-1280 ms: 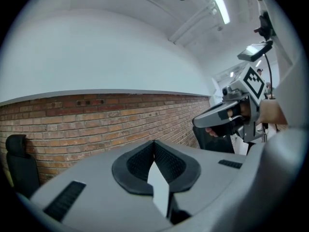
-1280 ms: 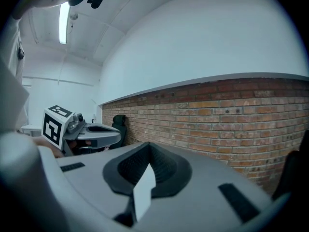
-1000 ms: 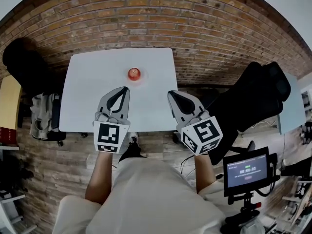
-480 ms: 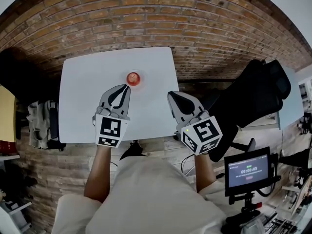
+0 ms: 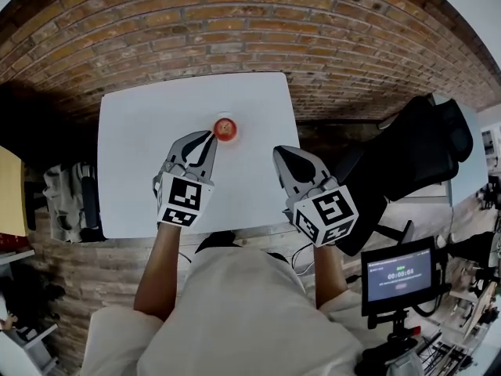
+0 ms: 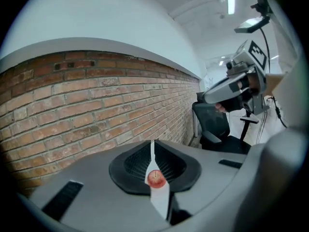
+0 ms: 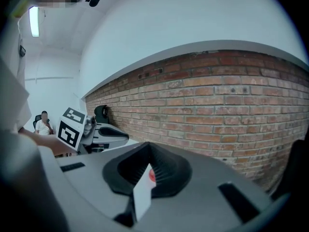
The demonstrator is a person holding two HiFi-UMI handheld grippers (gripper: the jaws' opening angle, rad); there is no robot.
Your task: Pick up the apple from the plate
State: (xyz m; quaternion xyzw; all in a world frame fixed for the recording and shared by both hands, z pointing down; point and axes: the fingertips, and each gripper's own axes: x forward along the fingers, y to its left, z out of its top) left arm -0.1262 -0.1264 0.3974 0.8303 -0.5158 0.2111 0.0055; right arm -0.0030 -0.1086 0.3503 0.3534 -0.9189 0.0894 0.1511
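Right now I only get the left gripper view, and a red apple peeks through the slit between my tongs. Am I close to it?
Observer: In the head view, the left gripper has its tip just beside the apple, at its near left.
Operator: What's it sitting on?
Observer: A small pale plate on a white table, nearer the far edge.
Operator: Where's my other gripper?
Observer: The right gripper hangs further back, over the table's right side.

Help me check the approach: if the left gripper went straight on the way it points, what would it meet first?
Most likely the apple: the left gripper, jaws shut, lines up with it in its own view, nothing lies between, though depth is unclear.
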